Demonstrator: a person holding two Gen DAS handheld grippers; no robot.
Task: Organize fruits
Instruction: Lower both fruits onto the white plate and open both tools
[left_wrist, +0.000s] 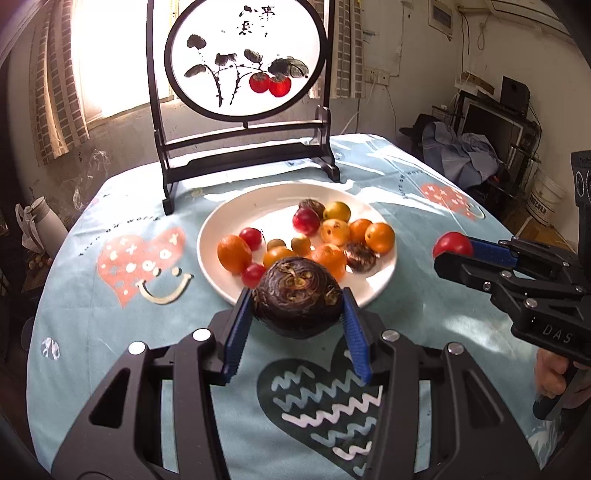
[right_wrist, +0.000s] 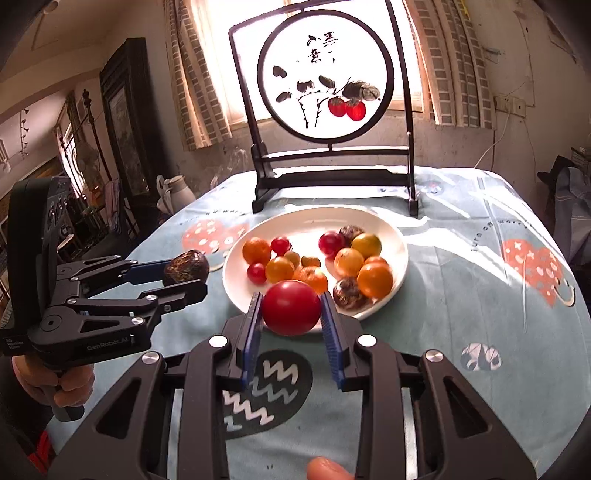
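A white plate (left_wrist: 221, 236) in the middle of the table holds several small orange, yellow, red and dark brown fruits. My left gripper (left_wrist: 297, 299) is shut on a dark brown water chestnut (left_wrist: 297, 295) just in front of the plate's near rim. My right gripper (right_wrist: 291, 310) is shut on a red cherry tomato (right_wrist: 291, 307) above the plate's (right_wrist: 391, 236) near rim. The right gripper also shows in the left wrist view (left_wrist: 452, 249), right of the plate. The left gripper shows in the right wrist view (right_wrist: 186, 273), left of the plate, with the chestnut (right_wrist: 186, 267).
A dark wooden stand with a round painted screen (left_wrist: 245, 59) stands behind the plate. The round table has a light blue cloth with heart prints (left_wrist: 140, 262). A white kettle (right_wrist: 179, 192) sits beyond the table's left edge. Clutter fills the room's right side (left_wrist: 480, 147).
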